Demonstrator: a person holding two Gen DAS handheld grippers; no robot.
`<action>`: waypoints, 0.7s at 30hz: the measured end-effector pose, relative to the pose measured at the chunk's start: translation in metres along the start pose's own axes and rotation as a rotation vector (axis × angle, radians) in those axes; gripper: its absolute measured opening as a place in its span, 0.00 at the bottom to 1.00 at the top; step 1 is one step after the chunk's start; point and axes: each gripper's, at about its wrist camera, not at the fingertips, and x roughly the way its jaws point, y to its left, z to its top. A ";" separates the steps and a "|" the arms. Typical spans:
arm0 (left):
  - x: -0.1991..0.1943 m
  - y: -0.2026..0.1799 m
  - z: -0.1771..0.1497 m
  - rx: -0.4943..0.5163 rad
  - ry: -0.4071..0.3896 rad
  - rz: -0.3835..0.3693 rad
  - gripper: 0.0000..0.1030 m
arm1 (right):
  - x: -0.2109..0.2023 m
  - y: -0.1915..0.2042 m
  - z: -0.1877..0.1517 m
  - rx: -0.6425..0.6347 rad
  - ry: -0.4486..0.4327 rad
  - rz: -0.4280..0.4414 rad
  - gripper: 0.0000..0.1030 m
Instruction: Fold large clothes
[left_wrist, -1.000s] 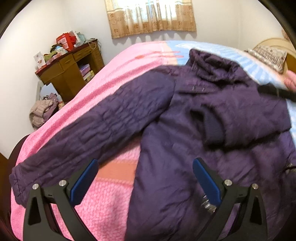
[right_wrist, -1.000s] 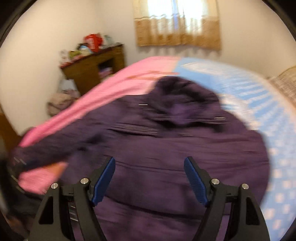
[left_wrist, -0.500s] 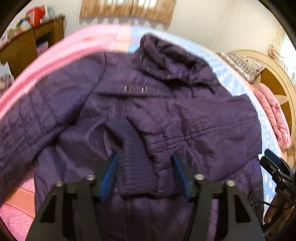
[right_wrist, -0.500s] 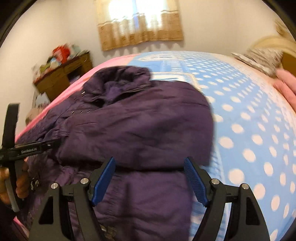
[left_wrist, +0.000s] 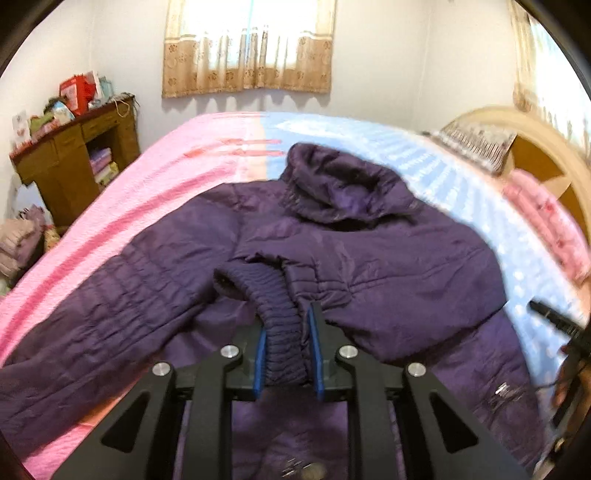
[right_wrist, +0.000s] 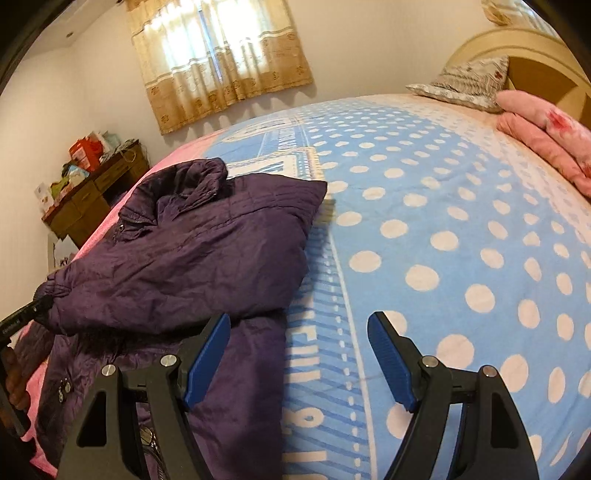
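Our left claw (left_wrist: 286, 345) pinches the ribbed cuff (left_wrist: 275, 314) of the purple jacket (left_wrist: 388, 266) at lower centre, our right claw (right_wrist: 297, 356) spread over its edge beside open dotted blue bed (right_wrist: 461, 221).

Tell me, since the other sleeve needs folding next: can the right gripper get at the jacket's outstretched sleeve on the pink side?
Probably not directly. The right gripper hangs open over the jacket edge on the blue side; the outstretched sleeve lies beyond the jacket body.
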 end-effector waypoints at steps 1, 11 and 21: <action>0.005 0.001 -0.004 0.017 0.014 0.028 0.20 | 0.001 0.005 0.003 -0.017 0.002 0.001 0.75; 0.006 0.001 -0.008 0.052 -0.011 0.196 0.75 | 0.030 0.071 0.052 -0.183 -0.049 0.002 0.75; 0.044 -0.045 0.015 0.135 -0.046 0.162 0.97 | 0.097 0.102 0.044 -0.275 0.066 0.014 0.75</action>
